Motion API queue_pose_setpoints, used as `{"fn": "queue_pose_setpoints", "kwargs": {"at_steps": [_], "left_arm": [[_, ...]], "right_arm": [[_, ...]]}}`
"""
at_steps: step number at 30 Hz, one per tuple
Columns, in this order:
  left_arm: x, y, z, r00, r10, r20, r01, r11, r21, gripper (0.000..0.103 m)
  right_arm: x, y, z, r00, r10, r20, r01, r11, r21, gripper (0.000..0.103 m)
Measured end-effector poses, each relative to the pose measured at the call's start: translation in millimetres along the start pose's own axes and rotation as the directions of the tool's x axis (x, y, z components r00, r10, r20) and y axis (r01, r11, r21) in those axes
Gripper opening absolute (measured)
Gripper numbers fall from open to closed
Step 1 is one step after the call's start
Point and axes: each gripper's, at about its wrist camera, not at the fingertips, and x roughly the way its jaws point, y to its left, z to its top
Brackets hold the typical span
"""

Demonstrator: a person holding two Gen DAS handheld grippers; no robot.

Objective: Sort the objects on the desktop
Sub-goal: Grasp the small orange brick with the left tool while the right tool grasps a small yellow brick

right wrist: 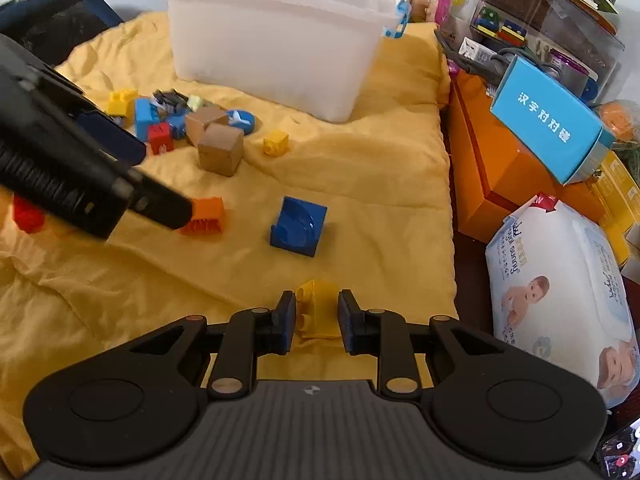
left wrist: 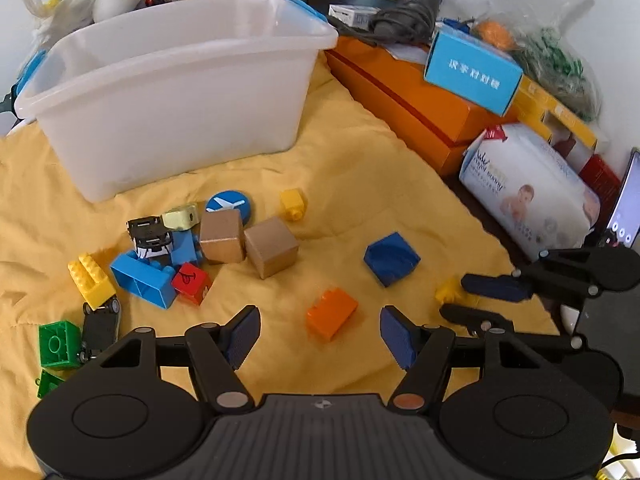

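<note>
Straddling a yellow brick (right wrist: 314, 307), the right gripper (right wrist: 317, 322) has narrowed jaws, pads just beside the brick's sides; whether they press it I cannot tell. The left gripper (left wrist: 320, 334) hangs wide open over the yellow cloth (left wrist: 360, 184), an orange brick (left wrist: 331, 312) just ahead. A white bin (left wrist: 180, 92) stands behind the scattered blocks.

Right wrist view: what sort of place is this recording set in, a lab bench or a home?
Probably a home play or storage corner, not a lab. A yellow cloth strewn with toy blocks, a white plastic bin, and a baby wipes pack beside stacked boxes and snack bags suggest a household with a child.
</note>
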Motion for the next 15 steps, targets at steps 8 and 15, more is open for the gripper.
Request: {"fn": "queue_pose_setpoints", "kwargs": {"at_steps": [8, 15], "left_arm": [[5.1, -2.0, -2.0, 0.999, 0.045, -0.019, -0.044, 0.998, 0.039, 0.07], [23.9, 7.0, 5.7, 1.0, 0.004, -0.012, -0.005, 1.0, -0.014, 0.07]], "right_arm": [[9.7, 6.8, -9.5, 1.0, 0.012, -0.004, -0.012, 0.998, -0.067, 0.027], [3.3, -19.1, -3.2, 0.983, 0.184, -0.025, -0.179, 0.977, 0.118, 0.027]]}}
